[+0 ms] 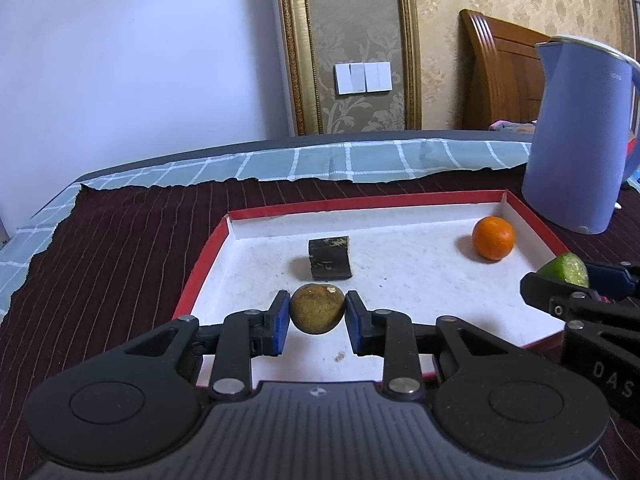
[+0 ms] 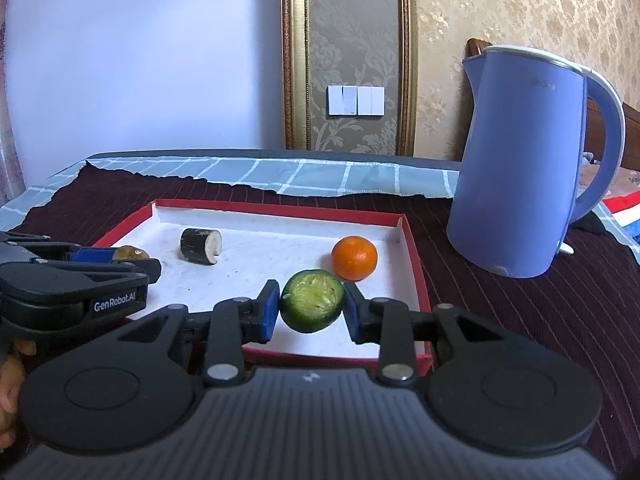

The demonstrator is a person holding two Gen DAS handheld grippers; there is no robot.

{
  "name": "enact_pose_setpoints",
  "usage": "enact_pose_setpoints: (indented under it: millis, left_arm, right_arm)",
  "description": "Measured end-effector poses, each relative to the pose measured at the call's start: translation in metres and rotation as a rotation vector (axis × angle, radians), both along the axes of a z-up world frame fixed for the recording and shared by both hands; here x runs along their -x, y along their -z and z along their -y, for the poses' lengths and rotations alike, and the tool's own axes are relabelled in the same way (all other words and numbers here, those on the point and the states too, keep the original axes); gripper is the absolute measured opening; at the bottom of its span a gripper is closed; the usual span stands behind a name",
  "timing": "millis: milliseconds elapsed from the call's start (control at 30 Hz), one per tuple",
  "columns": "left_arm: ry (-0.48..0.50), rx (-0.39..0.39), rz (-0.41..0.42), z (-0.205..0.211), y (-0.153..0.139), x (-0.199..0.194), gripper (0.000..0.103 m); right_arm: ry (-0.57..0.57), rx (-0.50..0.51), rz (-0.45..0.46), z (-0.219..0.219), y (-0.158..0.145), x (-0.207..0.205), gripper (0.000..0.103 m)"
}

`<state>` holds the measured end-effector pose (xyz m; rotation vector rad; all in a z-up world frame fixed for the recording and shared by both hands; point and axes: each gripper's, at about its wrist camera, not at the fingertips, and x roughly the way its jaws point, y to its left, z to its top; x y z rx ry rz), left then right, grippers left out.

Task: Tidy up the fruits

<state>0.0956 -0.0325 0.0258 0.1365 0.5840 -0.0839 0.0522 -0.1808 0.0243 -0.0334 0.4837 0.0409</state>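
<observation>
My left gripper (image 1: 317, 315) is shut on a round brown fruit (image 1: 317, 309), held over the near part of a red-rimmed white tray (image 1: 400, 200). My right gripper (image 2: 311, 308) is shut on a green fruit half (image 2: 312, 306), cut face toward the camera, above the tray's near right area (image 2: 416, 256). In the tray lie an orange (image 1: 493, 238) (image 2: 354, 258) at the right and a short dark cylinder piece (image 1: 330, 258) (image 2: 200, 246) near the middle. The right gripper with the green half (image 1: 566, 270) shows at the right edge of the left wrist view; the left gripper (image 2: 120, 258) shows at the left of the right wrist view.
A tall blue kettle (image 2: 520, 160) (image 1: 580, 136) stands on the dark striped cloth (image 1: 120, 260) just right of the tray. A light checked cloth (image 2: 300, 178) covers the table's far edge. A wall with light switches (image 1: 363, 77) is behind. Part of a hand (image 2: 10, 380) shows at the lower left.
</observation>
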Motion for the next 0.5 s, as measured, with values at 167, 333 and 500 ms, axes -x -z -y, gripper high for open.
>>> enact_pose_setpoints:
  millis: [167, 333, 500]
  left_arm:
    - [-0.015, -0.007, 0.005, 0.002, 0.0, -0.01, 0.029]
    - [-0.025, -0.022, 0.012, 0.005, 0.001, -0.021, 0.029]
    - [-0.031, -0.037, -0.001, 0.009, 0.004, -0.033, 0.029]
  right_arm:
    - [0.004, -0.005, -0.011, 0.003, 0.0, -0.009, 0.032]
    - [0.01, 0.004, -0.019, 0.003, 0.001, -0.019, 0.032]
    - [0.018, 0.007, -0.025, 0.005, 0.001, -0.028, 0.032]
